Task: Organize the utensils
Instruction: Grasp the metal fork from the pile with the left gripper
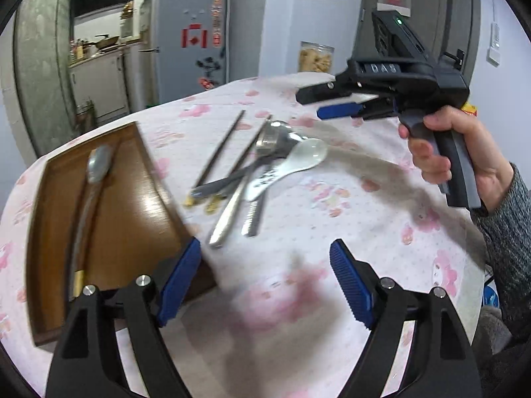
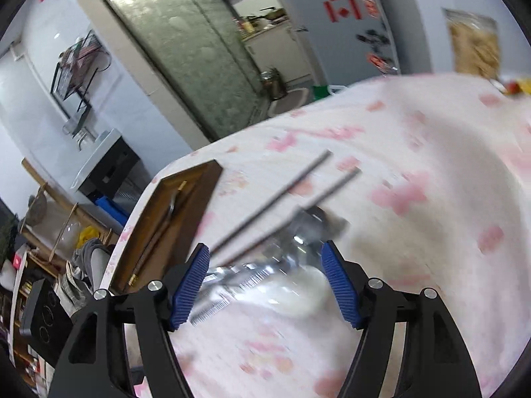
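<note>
Right wrist view: right gripper [image 2: 262, 282], jaws released, hangs over the white ceramic spoon [image 2: 303, 290], probably slippery and fragile; grip its handle.

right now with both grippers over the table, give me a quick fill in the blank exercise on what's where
1. The wooden tray holds one long-handled ____.
2. The white ceramic spoon lies on the ____, outside the tray.
3. The jaws of the left gripper stand ____, with nothing between them.
4. Beside the pile of cutlery lie two dark ____, side by side.

Missing words: spoon; tablecloth; open; chopsticks
</note>
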